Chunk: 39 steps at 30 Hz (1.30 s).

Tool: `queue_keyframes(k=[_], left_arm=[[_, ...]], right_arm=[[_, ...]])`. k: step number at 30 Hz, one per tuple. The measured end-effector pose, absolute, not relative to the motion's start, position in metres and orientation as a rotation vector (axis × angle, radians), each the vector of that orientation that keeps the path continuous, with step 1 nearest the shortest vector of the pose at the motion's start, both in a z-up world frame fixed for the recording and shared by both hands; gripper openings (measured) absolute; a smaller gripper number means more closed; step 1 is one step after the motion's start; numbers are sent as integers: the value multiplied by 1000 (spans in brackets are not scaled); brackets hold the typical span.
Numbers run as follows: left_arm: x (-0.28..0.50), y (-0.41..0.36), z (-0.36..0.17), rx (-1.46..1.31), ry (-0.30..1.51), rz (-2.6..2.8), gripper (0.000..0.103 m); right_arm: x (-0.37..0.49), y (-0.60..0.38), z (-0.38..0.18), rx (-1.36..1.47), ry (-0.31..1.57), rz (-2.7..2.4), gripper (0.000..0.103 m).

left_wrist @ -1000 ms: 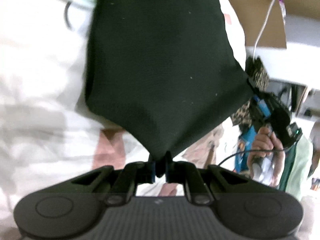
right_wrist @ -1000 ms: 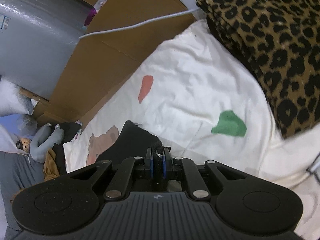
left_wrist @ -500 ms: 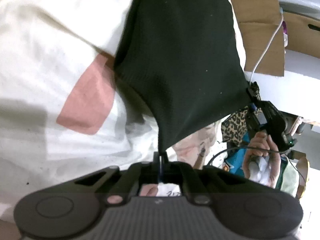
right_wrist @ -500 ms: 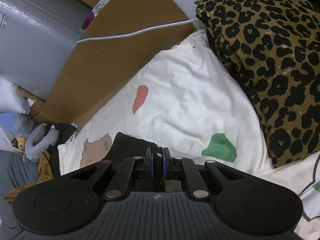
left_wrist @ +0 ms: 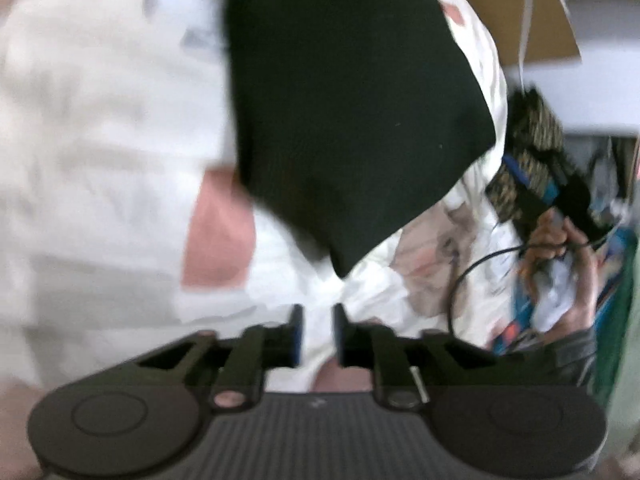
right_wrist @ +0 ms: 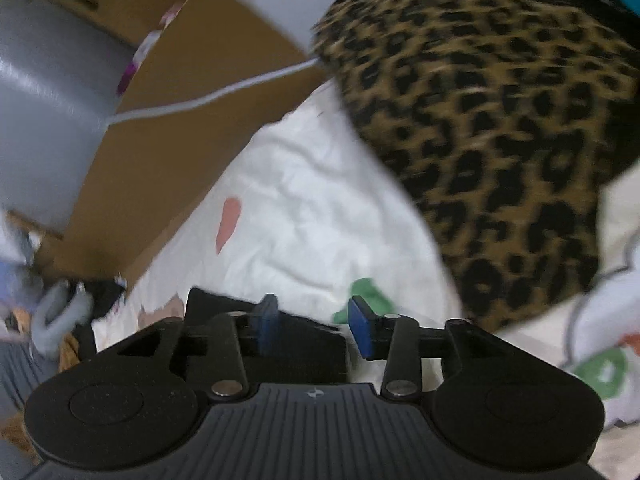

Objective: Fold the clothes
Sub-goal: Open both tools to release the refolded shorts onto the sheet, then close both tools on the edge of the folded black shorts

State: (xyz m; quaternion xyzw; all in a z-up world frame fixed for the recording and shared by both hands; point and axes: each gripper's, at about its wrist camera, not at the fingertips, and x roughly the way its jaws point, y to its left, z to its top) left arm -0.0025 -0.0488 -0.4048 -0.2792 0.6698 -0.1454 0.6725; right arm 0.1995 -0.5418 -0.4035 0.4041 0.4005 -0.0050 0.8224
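Observation:
A black garment (left_wrist: 348, 112) lies flat on the white patterned sheet (left_wrist: 100, 128), its near corner pointing at my left gripper (left_wrist: 317, 318). The left jaws are opening and stand just short of that corner, with only sheet between them. In the left wrist view the right gripper (left_wrist: 532, 184) sits off the cloth's right corner, held by a hand (left_wrist: 568, 256). In the right wrist view my right gripper (right_wrist: 314, 322) has its jaws opening; the black garment (right_wrist: 296, 328) lies under and between them, not pinched. Both views are blurred.
A folded leopard-print cloth (right_wrist: 500, 128) lies on the sheet to the right. A brown cardboard box (right_wrist: 192, 112) with a white cable (right_wrist: 208, 100) across it flanks the bed. A grey stuffed toy (right_wrist: 60, 312) and other clothes lie at the left edge.
Both grippers were shut on corners of the black garment and have let go. The garment now rests on the sheet, and the left gripper has drawn back from its corner.

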Motion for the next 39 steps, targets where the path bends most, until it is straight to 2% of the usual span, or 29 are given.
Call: queue_keyframes(k=[4,8,9,11,12,21,27,39], left_arm=[[27,-54,-378,-392,1477,-400,33],[60,-61,-352,-245,1446,-421,36],[69,-65,-345,-209,1438,-430,38],[87,-75,-331,-126,1422,-453,52],[95,-80,-324,-82,1416,-466,55],[190,-135,-309,97,1357,-542,59],[224,-167,-313,207,1339,-641,62],[276,-128,-350,197,1230,-635,62]], right_arm=[[175,-547,-405,893,831,-2,46],[157,-539,-407,934,814,22,46],[154,-535,-408,945,813,30,46],[148,-526,-411,959,817,43,46],[145,-521,-412,955,826,46,46],[127,-491,-419,926,812,12,46],[123,-483,-423,918,836,-22,46],[114,-471,-439,920,862,-41,46]])
